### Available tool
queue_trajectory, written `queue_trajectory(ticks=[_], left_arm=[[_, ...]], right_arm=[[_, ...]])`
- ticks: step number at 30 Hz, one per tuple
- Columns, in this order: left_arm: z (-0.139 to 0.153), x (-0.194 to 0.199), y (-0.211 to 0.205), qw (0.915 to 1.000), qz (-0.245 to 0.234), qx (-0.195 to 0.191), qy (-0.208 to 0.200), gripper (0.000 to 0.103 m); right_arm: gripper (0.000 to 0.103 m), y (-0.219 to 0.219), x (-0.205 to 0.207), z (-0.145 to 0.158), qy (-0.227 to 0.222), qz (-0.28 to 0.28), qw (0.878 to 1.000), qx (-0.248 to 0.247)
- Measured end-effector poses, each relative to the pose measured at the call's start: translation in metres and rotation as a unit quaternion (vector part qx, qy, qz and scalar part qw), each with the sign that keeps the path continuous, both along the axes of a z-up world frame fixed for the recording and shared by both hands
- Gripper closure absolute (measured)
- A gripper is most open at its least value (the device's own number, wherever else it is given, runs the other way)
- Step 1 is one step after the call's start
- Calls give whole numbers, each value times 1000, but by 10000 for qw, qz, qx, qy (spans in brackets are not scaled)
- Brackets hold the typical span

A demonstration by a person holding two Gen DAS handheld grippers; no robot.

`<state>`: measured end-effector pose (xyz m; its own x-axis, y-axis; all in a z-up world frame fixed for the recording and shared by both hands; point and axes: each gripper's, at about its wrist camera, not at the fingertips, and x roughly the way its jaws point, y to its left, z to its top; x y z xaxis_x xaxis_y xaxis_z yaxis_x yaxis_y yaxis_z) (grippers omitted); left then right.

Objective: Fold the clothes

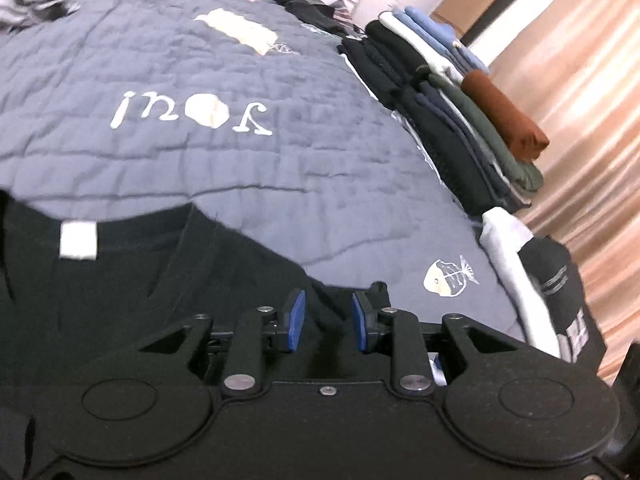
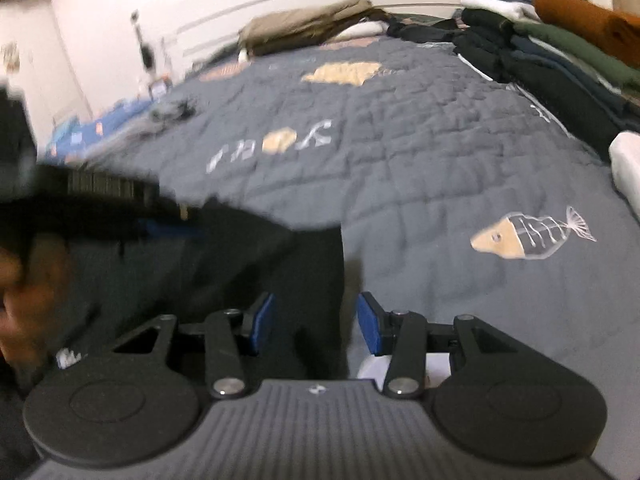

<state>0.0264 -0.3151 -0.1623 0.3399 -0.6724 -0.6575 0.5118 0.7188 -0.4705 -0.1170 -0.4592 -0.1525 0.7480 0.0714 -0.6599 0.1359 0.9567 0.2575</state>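
Where quilt (image 1: 240,168) bears folded stack (image 1: 448,128)

Right gripper (image 2: 316,322): jaws apart, blue pads (image 2: 366,324) either side of a black garment (image 2: 280,264) edge, no pad contact visible. Garment lies on grey quilt (image 2: 420,152). Fish patch (image 2: 520,234) to the right. Folded stack (image 2: 560,52) at far right. Left side blurred.
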Motion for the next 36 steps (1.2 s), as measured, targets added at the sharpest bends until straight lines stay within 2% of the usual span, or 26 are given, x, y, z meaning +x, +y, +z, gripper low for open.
queue_trajectory(ticks=[2, 6, 8, 10, 16, 20, 22, 24, 26, 28, 31, 34, 36], left_arm=[[-5, 4, 2, 9999, 46, 82, -44, 68], [-7, 11, 16, 9987, 193, 307, -372, 59], [-4, 17, 24, 9974, 309, 359, -543, 47], [-1, 23, 29, 9960, 396, 430, -676, 43], [-9, 39, 23, 9932, 341, 781, -799, 42], [-22, 48, 16, 9928, 311, 919, -700, 43], [-26, 48, 14, 9937, 244, 855, -681, 43], [-27, 47, 13, 9946, 180, 741, -699, 47], [-28, 48, 11, 9952, 94, 704, -678, 78], [-31, 51, 7, 9954, 3, 748, -601, 91], [-27, 47, 12, 9936, 127, 679, -893, 93], [-23, 51, 27, 9954, 398, 300, -820, 93], [-23, 50, 27, 9950, 346, 367, -862, 93]], right_arm=[[58, -11, 13, -1, -57, -124, 9993, 353], [58, -25, 37, -9, -27, -489, 9982, 345], [58, -30, 44, -12, -54, -673, 9970, 389], [58, -33, 51, -15, -70, -770, 9959, 463], [58, -31, 64, -24, 9, -809, 9960, 370], [58, -28, 71, -31, 104, -789, 9962, 367], [58, -28, 72, -30, 136, -732, 9965, 377], [58, -29, 72, -29, 150, -702, 9968, 359], [58, -32, 71, -27, 165, -717, 9965, 404], [58, -34, 71, -28, 201, -709, 9962, 466], [58, -35, 72, -31, 254, -661, 9960, 547], [58, -38, 72, -32, 299, -619, 9953, 689], [58, -42, 70, -30, 297, -617, 9942, 826]])
